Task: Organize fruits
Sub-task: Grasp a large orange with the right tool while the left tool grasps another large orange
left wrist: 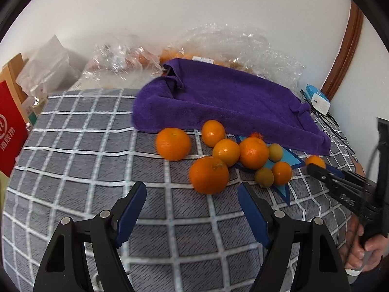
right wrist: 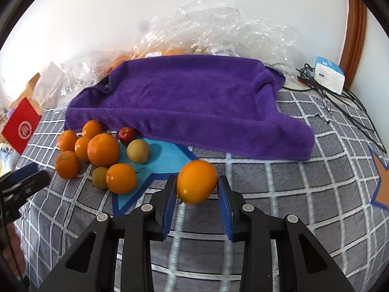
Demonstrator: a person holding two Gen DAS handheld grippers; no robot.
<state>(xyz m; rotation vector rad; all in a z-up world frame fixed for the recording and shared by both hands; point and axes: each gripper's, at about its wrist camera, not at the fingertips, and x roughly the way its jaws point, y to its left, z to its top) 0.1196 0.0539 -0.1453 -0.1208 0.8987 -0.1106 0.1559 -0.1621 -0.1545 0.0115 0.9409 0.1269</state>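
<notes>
Purple towel (right wrist: 184,107) on checked cloth (right wrist: 304,182) — clear plastic bags (right wrist: 218,29) behind.

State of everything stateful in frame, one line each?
left tool, open, nothing between its fingers
right tool, shut on orange
orange, gripped, apart from the pile
fruit pile, loose on the checked cloth, bunched together
purple towel, spread, rumpled, nothing on top
plastic bags, crumpled behind the towel

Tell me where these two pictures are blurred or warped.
Left wrist view: fisheye bends the checked cloth; the nearest oranges smear slightly. Right wrist view: same bending; the orange between the right gripper fingers and the cloth lines beneath are motion-blurred; the purple towel looks sharper.
</notes>
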